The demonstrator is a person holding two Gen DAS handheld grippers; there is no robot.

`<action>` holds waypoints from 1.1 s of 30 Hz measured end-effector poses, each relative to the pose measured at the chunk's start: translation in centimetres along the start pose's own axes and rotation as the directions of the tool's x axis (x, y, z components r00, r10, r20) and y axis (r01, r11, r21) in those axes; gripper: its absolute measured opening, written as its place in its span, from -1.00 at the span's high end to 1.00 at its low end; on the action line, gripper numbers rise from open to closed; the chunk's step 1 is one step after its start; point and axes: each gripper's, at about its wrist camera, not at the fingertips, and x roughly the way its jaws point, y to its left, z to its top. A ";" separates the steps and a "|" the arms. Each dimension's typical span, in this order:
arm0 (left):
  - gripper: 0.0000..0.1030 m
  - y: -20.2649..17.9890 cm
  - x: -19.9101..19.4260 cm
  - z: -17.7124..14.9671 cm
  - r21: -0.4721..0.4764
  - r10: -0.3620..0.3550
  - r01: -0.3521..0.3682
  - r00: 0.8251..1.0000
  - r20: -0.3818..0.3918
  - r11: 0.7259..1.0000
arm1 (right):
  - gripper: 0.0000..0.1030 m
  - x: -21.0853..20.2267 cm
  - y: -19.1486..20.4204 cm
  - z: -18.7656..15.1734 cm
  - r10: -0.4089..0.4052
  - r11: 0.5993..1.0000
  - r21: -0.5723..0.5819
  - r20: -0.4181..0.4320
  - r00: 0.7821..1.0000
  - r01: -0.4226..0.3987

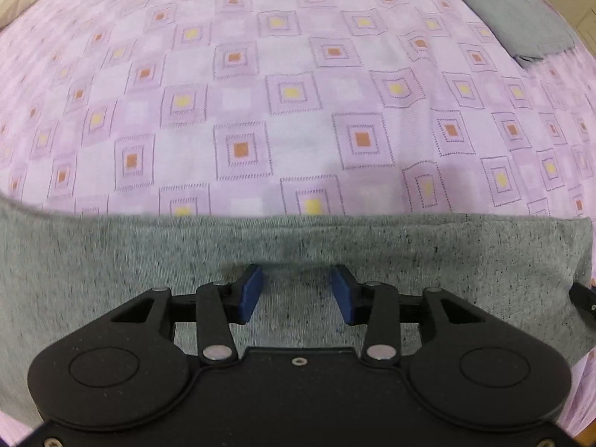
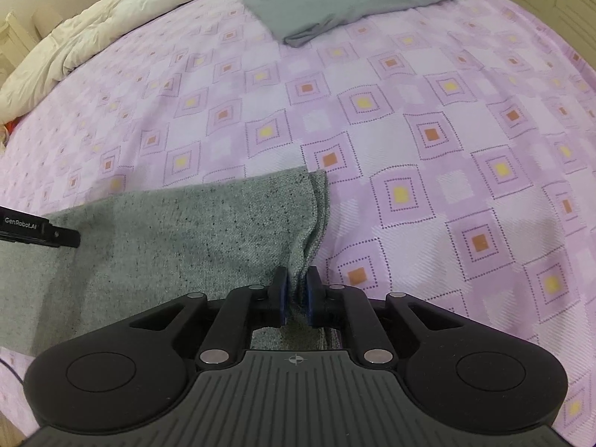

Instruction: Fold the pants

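Note:
The speckled grey pants (image 1: 111, 279) lie flat on the bed, their far edge running straight across the left wrist view. My left gripper (image 1: 296, 275) hovers over them with its blue pads (image 1: 251, 290) apart and nothing between them. In the right wrist view the pants (image 2: 167, 246) end in a layered edge that bunches up into my right gripper (image 2: 297, 279), whose pads are close together on that fabric. The left gripper's black body (image 2: 41, 232) shows at the left edge, over the cloth.
The bed carries a lilac sheet (image 1: 298, 93) patterned with squares. A folded plain grey garment (image 2: 346, 0) lies at the far side. A cream duvet (image 2: 93, 29) is heaped along the far left edge. Part of the right gripper (image 1: 583, 296) shows at the pants' right end.

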 end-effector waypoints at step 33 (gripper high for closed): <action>0.03 3.5 -5.0 -8.9 0.008 -0.032 0.032 0.999 -0.004 0.999 | 0.86 -5.3 3.4 1.1 -0.028 0.999 -0.013 0.098 0.995 0.029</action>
